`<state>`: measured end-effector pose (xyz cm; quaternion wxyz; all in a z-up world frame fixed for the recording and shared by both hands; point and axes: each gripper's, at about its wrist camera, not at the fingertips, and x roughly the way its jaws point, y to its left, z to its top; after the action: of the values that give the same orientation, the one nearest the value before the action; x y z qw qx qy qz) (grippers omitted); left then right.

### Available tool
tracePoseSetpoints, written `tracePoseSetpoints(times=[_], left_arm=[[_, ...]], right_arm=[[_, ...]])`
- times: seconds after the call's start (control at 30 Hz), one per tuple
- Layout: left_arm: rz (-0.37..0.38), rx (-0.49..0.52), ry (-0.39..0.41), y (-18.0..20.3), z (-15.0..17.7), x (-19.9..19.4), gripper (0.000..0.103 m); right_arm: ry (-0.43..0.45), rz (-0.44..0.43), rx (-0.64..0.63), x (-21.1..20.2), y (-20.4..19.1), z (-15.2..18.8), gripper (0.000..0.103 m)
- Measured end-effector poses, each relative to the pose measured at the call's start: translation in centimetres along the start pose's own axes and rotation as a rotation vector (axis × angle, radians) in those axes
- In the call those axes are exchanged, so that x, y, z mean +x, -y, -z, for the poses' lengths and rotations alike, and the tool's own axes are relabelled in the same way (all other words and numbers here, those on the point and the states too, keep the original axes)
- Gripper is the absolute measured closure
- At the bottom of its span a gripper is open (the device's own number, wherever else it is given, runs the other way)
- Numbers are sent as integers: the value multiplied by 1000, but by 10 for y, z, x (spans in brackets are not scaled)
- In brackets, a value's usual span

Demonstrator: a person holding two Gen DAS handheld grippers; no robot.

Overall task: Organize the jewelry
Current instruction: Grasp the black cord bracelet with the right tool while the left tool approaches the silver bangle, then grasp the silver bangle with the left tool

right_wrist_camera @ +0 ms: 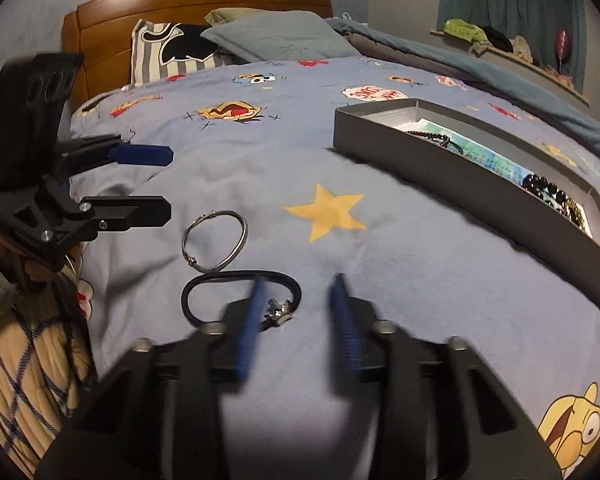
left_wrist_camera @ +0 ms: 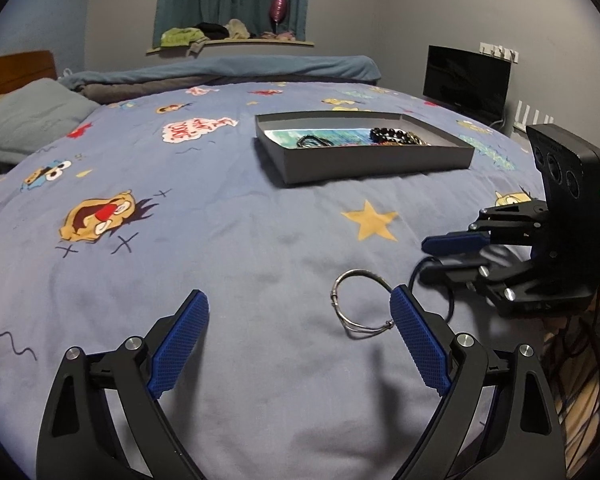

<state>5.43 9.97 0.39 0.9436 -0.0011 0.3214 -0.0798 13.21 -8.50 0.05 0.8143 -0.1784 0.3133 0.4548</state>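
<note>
Left hand-held gripper (left_wrist_camera: pixel 300 308) is wide open, nothing held, hovering low over the bed (left_wrist_camera: pixel 228 240) w/ the silver bangle (left_wrist_camera: pixel 360 304) lying flat just inside its right pad. Next over, the black cord bracelet (right_wrist_camera: pixel 240 292) w/ a small metal charm sits on the sheet right by the bangle, apart from it. Right hand-held gripper (right_wrist_camera: pixel 298 284) is partly open, empty, its left pad over the cord, charm between the pads. Judgement: step in hand is picking the cord; best to come down so both pads straddle the cord near the charm, close gently, lift clear before carrying to the grey tray (right_wrist_camera: pixel 480 200) further right, which already holds beaded bracelets (left_wrist_camera: pixel 396 136). Left wrist view shows the tray's full interior and both bead piles; right wrist view shows the whole cord loop and charm, mostly hidden behind the right gripper in the other view.
</note>
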Motion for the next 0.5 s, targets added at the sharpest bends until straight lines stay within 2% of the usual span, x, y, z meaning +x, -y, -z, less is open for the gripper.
tracePoseSetpoints(times=[0.03, 0.43, 0.5], left_arm=[[4, 5, 0, 2, 0, 0, 11], [52, 104, -59, 35, 0, 20, 15], [48, 121, -74, 39, 1, 24, 23]], right_arm=[[8, 3, -5, -1, 0, 0, 88], [79, 41, 65, -20, 25, -3, 89], [84, 45, 75, -22, 29, -4, 89]])
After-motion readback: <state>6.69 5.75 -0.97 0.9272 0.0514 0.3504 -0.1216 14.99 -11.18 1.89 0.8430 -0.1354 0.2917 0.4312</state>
